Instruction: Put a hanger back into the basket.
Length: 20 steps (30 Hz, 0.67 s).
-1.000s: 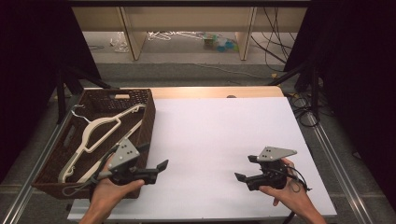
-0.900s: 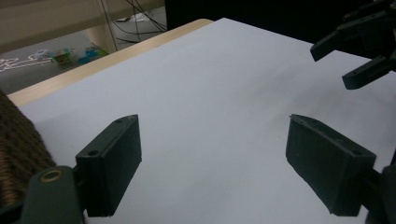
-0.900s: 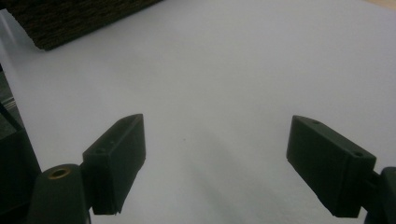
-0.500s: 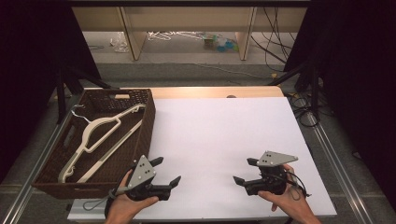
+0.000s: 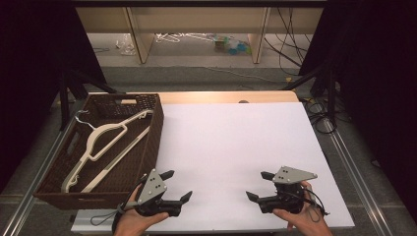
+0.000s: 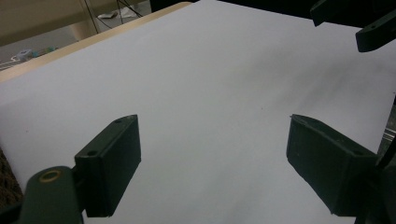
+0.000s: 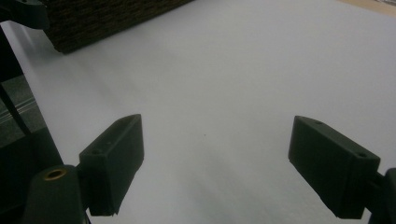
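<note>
White table top under dim light, wooden strip along its far edge, dark curtains to both sides, shelving and loose cables on the floor beyond. Brown woven basket at the table's left edge, reaching from the far left corner down towards the near edge; two cream clothes hangers inside, lying flat and slanted, hooks towards the basket's far end. Left gripper near the near edge, just beside the basket's near right corner, held from below by a hand, grey three-cornered plate on top, cable trailing off to the left. Jaws spread wide, pointing right across the table, nothing between them; same in the left gripper view, bare white surface showing in the gap, with the other gripper's jaw tips at the upper right corner. Right gripper near the near edge towards the right corner, well apart from the left one, held by the other hand, grey plate on top, cable looping at its right. Jaws wide apart, pointing left, gripping nothing; right gripper view the same, white table between the jaws and the basket's woven wall at the upper left. Both grippers low over the table, facing each other; whether touching the surface, cannot tell.
</note>
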Motion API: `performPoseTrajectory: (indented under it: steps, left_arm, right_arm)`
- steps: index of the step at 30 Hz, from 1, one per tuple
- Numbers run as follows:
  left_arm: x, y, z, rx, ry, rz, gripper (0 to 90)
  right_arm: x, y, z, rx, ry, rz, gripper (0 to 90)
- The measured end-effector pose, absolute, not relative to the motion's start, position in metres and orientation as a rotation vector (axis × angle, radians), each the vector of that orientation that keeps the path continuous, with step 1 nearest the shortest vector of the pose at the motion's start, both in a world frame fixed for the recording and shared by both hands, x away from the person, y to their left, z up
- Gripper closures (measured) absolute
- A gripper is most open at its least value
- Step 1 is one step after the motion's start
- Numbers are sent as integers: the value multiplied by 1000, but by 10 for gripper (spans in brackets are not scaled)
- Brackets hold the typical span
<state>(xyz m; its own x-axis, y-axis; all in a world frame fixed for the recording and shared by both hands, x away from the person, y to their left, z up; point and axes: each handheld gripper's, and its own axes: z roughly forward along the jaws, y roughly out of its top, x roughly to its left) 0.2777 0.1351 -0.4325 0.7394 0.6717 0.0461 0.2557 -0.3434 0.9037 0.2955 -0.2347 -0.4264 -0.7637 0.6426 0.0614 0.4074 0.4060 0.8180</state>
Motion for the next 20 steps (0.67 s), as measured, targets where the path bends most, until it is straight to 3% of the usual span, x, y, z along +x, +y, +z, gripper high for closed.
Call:
performPoseTrajectory:
  steps: [20]
  left_arm:
    - [279,135,-436,1932,709,498,178]
  right_arm:
    - [297,-233,-431,918,2425,1269,189]
